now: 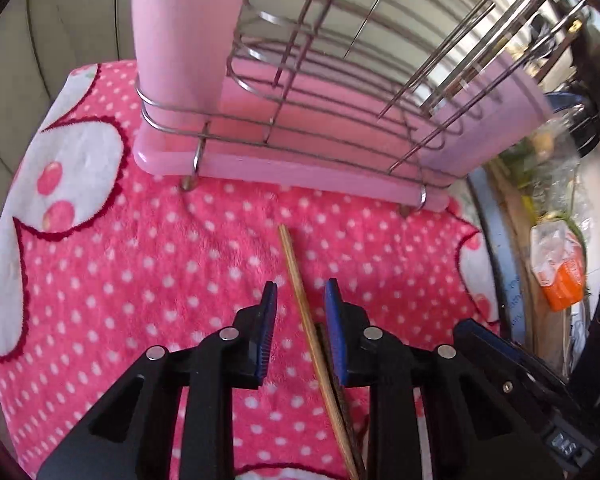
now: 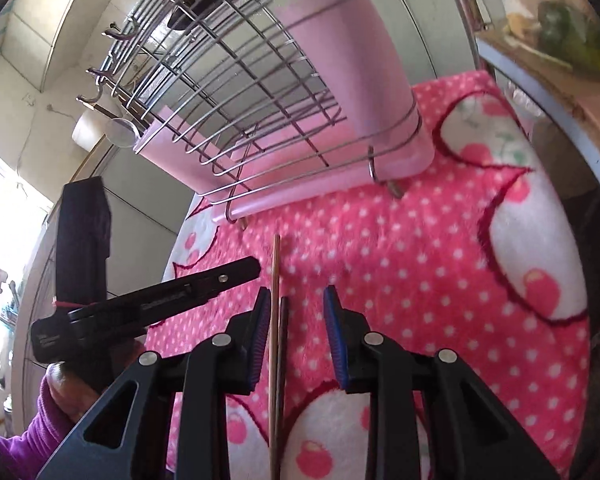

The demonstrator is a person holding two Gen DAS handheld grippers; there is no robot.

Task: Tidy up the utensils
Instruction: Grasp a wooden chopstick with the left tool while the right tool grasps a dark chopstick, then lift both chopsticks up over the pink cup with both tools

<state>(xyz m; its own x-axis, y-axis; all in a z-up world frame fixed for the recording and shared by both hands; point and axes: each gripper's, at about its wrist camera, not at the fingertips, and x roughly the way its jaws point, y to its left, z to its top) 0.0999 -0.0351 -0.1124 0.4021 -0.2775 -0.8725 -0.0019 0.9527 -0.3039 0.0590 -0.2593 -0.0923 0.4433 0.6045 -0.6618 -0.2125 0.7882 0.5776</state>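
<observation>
In the left wrist view, one pink fleece towel with white dots and cherry patches (image 1: 148, 264) filled the left and centre of the frame. At upper centre stood one chrome wire dish rack on a pink plastic drip tray (image 1: 300, 168), with one tall pink plastic utensil cup (image 1: 180, 40) clipped at its left end; nothing could be seen inside the cup from here. Below it, at centre, two chopsticks lay on the towel: a light bamboo chopstick (image 1: 300, 292) and a dark chopstick (image 1: 342, 396) mostly hidden beside it. The left gripper (image 1: 301, 292) stood parted around them, its blue pads clear of both sticks.

In the right wrist view, the left gripper's black body appeared at left, with a printed label too blurred to read, held by a hand in a purple sleeve (image 2: 24, 432). At centre, the right gripper (image 2: 297, 296) was also parted, both chopsticks between its pads and just beside the left one, possibly touching it.
</observation>
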